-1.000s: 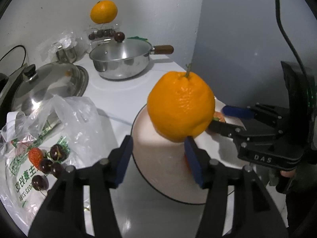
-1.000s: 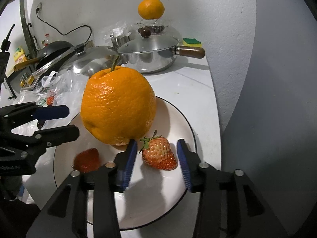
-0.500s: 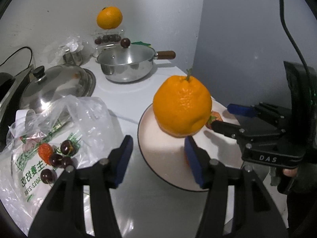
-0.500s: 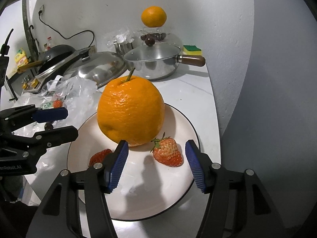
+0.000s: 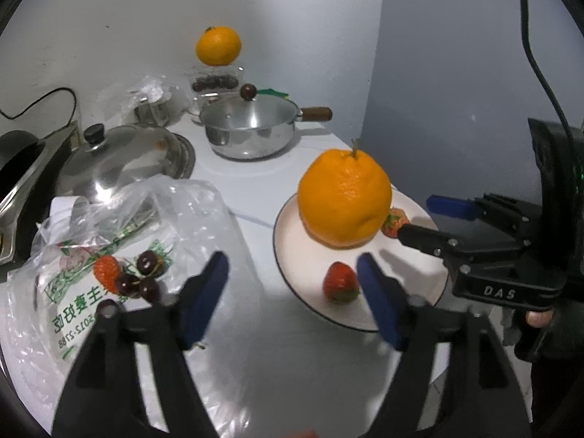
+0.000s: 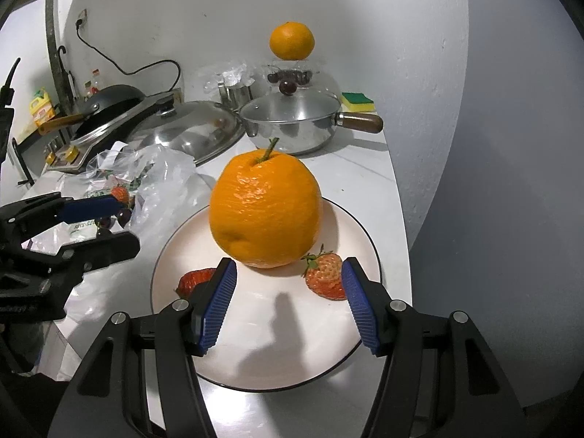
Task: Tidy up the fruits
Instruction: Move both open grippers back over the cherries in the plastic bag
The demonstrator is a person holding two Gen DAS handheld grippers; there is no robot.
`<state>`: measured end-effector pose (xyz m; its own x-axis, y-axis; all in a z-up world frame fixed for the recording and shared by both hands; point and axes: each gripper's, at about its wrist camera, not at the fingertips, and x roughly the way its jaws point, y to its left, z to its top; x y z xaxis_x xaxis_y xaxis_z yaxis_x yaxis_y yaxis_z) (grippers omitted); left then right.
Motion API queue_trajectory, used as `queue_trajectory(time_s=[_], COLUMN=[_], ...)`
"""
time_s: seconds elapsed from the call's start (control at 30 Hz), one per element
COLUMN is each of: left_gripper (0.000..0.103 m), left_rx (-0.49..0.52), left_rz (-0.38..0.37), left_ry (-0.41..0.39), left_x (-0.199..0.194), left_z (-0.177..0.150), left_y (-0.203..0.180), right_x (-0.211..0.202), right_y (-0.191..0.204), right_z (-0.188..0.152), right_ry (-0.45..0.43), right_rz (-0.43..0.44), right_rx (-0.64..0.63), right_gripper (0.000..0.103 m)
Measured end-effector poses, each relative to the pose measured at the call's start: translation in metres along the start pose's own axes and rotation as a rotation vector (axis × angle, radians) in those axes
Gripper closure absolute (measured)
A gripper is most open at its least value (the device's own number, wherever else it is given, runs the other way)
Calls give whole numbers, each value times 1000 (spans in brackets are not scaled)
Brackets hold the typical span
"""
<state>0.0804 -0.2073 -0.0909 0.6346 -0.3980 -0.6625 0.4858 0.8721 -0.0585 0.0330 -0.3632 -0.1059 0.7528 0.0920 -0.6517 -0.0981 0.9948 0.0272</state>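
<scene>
White counter (image 5: 262,346) holds the plate (image 6: 255,365) with the orange (image 6: 266,211) and two strawberries. More fruit waits in the bag (image 5: 120,277) at the left. The left gripper (image 5: 292,281), jaws just spread and empty, should reach left into the bag for one berry at a time; the right gripper (image 6: 288,299) hangs apart and empty.

left gripper (image 5: 292,277) jaws just been opening, nothing between them; right gripper (image 6: 288,292) jaws apart, empty, both angled down

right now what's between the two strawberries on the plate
The big orange stands partly between the strawberries, slightly behind their line; bare plate fills the rest. Right wrist view shows one strawberry left, the other right.
</scene>
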Motion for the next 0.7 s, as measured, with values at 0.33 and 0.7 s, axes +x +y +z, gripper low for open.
queue_trajectory(time_s=[0.33, 0.7], left_gripper=[26, 26], left_rx=[-25, -50], left_rz=[19, 49], left_ry=[-27, -37], left_x=[-22, -40], left_z=[-10, -21], left_y=[14, 35], right_x=[-8, -8], right_y=[26, 56], right_z=[2, 7], right_ry=[-9, -17], right_rz=[5, 32], right_rx=[-31, -56], right_gripper=[39, 39])
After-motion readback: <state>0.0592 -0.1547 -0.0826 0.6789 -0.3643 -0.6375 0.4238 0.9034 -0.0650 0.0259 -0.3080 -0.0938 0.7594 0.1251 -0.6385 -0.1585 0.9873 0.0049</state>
